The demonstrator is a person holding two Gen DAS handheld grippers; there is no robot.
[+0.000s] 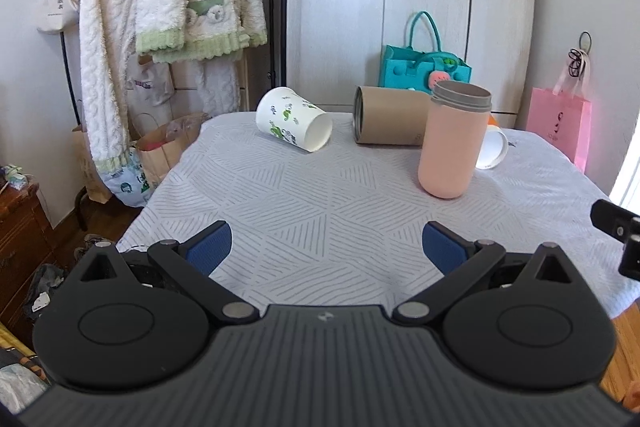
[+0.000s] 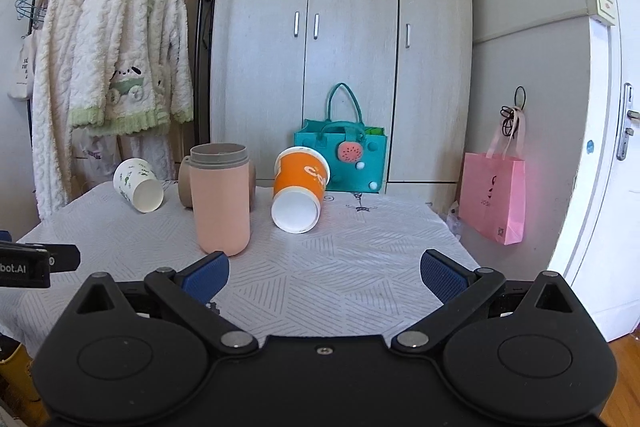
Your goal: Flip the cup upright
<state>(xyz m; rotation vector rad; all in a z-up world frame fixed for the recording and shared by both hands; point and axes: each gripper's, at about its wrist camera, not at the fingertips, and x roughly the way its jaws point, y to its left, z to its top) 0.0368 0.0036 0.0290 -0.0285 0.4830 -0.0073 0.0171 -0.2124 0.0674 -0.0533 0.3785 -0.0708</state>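
Note:
A pink cup with a grey rim (image 1: 452, 143) (image 2: 220, 199) stands upright on the table. A white paper cup with green prints (image 1: 294, 119) (image 2: 138, 185) lies on its side at the far left. A brown cup (image 1: 390, 115) (image 2: 185, 187) lies on its side behind the pink one. An orange paper cup (image 2: 298, 195) lies tipped with its mouth toward me; only its white rim (image 1: 493, 149) shows in the left wrist view. My left gripper (image 1: 326, 247) is open and empty over the near table. My right gripper (image 2: 324, 277) is open and empty, short of the cups.
The table has a white patterned cloth (image 1: 320, 195) (image 2: 340, 259). A teal bag (image 2: 344, 155) and a wardrobe (image 2: 340, 47) stand behind it. A pink paper bag (image 2: 492, 199) hangs at the right. Robes hang on a rack (image 1: 160, 7) at the left.

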